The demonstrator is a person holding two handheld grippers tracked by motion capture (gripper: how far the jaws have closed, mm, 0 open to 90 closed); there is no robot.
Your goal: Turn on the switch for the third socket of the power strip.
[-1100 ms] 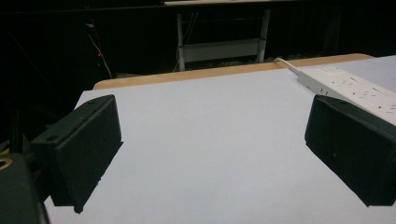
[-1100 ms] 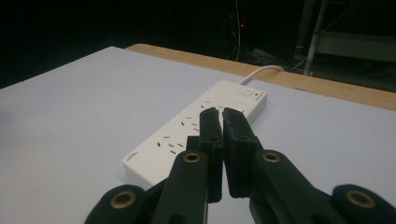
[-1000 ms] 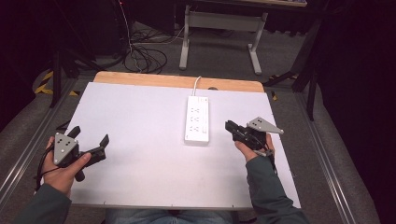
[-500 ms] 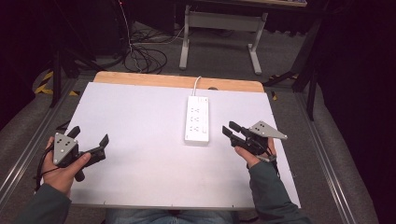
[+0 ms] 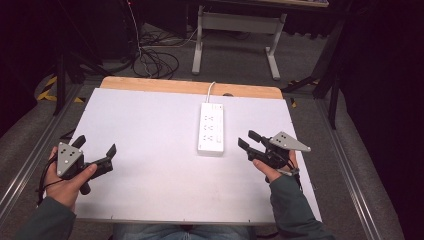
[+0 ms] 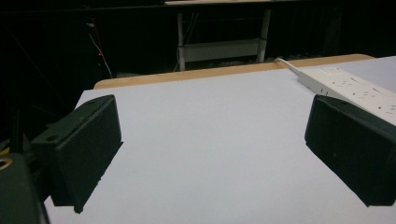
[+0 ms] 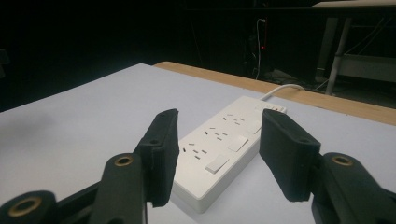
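A white power strip (image 5: 211, 128) lies on the white table top, its cord running off the far edge. In the right gripper view the power strip (image 7: 226, 144) sits just beyond the jaws, near end toward me. My right gripper (image 5: 248, 140) rests to the right of the strip, open, holding nothing, pointing left at it. My left gripper (image 5: 95, 147) is at the table's left front, wide open and empty, well apart from the strip. The strip (image 6: 355, 88) appears at the far right in the left gripper view, partly behind the right-hand jaw.
The white board (image 5: 150, 125) lies on a wooden table whose edge (image 5: 185, 86) shows at the back. A metal stand (image 5: 235, 22) and loose cables (image 5: 155, 60) are on the floor beyond. Metal rails run along both sides.
My right gripper has drawn back toward the front and right, away from the strip's side, and its jaws have opened somewhat. The left gripper has stayed put.
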